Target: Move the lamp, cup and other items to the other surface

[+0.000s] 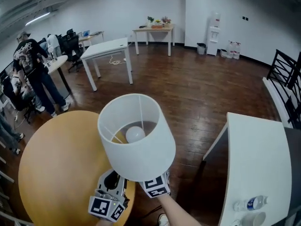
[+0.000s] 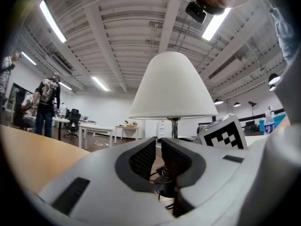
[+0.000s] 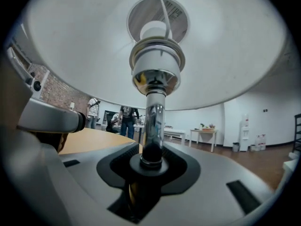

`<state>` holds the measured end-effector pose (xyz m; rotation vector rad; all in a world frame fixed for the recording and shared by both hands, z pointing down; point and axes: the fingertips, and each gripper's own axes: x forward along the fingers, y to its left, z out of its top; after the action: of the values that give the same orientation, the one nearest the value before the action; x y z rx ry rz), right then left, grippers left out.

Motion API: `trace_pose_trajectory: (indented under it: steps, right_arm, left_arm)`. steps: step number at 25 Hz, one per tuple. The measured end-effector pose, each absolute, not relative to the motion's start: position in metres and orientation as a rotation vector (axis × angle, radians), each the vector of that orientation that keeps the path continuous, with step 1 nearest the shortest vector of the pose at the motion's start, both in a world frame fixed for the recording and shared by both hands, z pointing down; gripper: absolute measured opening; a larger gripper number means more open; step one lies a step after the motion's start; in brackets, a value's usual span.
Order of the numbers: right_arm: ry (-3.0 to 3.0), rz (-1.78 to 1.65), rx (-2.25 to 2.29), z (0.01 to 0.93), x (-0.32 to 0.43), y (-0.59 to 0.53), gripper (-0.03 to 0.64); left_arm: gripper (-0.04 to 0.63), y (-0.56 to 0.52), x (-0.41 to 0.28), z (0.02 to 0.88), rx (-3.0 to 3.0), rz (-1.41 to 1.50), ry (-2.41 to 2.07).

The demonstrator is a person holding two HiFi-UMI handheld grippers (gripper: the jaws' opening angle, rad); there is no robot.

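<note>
The lamp's white shade (image 1: 136, 135) hangs over the near edge of the round yellow table (image 1: 56, 164), bulb visible inside. My right gripper (image 3: 151, 161) is shut on the lamp's chrome stem (image 3: 154, 121) just below the socket; in the head view only its marker cube (image 1: 155, 186) shows under the shade. My left gripper (image 2: 159, 160) sits beside it, lower left of the shade (image 2: 171, 91), jaws drawn close together on the lamp's bunched black cord (image 2: 164, 182). The lamp's base is hidden.
A white table (image 1: 258, 159) stands to the right, with a water bottle (image 1: 251, 203) and a clear cup (image 1: 252, 219) at its near end. Dark wood floor lies between the two tables. People (image 1: 33, 65) stand at far left by desks (image 1: 106, 48).
</note>
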<state>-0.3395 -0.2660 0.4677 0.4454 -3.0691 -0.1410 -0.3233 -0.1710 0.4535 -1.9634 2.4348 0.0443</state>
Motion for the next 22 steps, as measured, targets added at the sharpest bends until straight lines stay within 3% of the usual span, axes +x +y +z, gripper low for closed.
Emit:
trace_pose_trajectory:
  steps: [7, 14, 22]
  right_arm:
    - [-2.894, -0.131, 0.978, 0.451, -0.174, -0.389, 0.130]
    - [-2.636, -0.137, 1.452, 0.462, 0.037, -0.487, 0.130]
    - [-2.400, -0.076, 1.754, 0.485, 0.146, -0.526, 0.130]
  left_arm:
    - [0.051, -0.286, -0.204, 0.429, -2.339, 0.090, 2.078]
    - [0.051, -0.387, -0.032, 0.439, -2.617, 0.094, 1.701]
    - [0.051, -0.440, 0.052, 0.448, -2.762, 0.092, 1.506]
